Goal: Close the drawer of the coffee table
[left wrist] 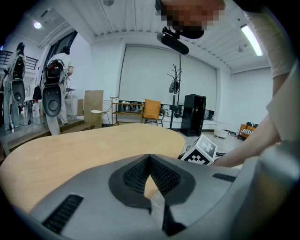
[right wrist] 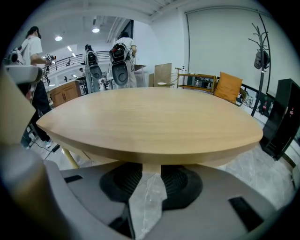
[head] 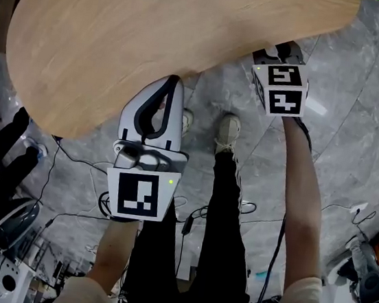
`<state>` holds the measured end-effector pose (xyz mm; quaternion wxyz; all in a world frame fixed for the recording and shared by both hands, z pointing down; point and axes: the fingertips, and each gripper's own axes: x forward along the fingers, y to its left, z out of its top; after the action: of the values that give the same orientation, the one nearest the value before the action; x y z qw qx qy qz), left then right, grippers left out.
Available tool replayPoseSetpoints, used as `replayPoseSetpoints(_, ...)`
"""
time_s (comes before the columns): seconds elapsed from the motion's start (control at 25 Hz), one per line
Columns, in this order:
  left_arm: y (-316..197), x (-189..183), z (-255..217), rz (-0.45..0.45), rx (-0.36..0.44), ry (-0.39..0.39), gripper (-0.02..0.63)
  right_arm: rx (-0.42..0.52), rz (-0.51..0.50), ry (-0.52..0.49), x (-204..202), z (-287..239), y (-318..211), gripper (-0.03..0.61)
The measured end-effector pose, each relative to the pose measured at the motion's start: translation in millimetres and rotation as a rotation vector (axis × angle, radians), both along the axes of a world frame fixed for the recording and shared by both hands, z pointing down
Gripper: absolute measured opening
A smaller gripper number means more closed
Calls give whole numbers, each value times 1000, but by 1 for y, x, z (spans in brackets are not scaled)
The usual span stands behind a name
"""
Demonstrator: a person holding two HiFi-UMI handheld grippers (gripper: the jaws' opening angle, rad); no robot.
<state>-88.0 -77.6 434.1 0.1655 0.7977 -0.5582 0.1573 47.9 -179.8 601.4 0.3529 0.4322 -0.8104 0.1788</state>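
Nearest is a grey, marble-patterned floor (head: 358, 135), on which the person's pale shoes (head: 228, 133) stand just beside the desk (head: 157, 32), with dark cables (head: 83, 168) trailing across the tiles near its edge. The desk is a low, rounded slab of light wood with a bare top and a thick rim. Beyond its far side the room opens out: an orange chair (left wrist: 151, 109) and a low shelf unit (left wrist: 126, 108) stand against a wide pale wall, with a coat stand (left wrist: 177, 82) and a black cabinet (left wrist: 193, 114) to the right of the chair. Past the desk's other end, tall equipment on stands (right wrist: 119, 68) and a person in a white top (right wrist: 33, 51) are well apart from it. The left gripper (left wrist: 150, 161) hovers above the near edge of the desk, its jaws brought together at the tips with nothing held. The right gripper (right wrist: 151, 174) sits lower, at the level of the desk's rim and pointing under it. Its jaws are apart by a narrow gap and grip nothing. A short tan strip (right wrist: 151, 167) shows just beneath the rim in line with that gap. I cannot tell whether it belongs to the drawer, whose front no view shows clearly.
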Motion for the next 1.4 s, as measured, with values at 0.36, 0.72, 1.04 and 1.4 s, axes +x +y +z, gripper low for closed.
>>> replayPoseSetpoints(0.36,2,0,-12,19,8,3,8,27,6,-17,4,-15,8,129)
replayPoseSetpoints(0.72,-5,4,-55,13,69,5,8,17,58,-29,17,-47,33,123)
replayPoseSetpoints(1.04,-11,10,-143,12,146,1,8,156,158,-99,9,-173,36,47)
replayPoseSetpoints(1.4,-11,9,-342,-49,318,15,8,544,240,-180,20,-464,47,6)
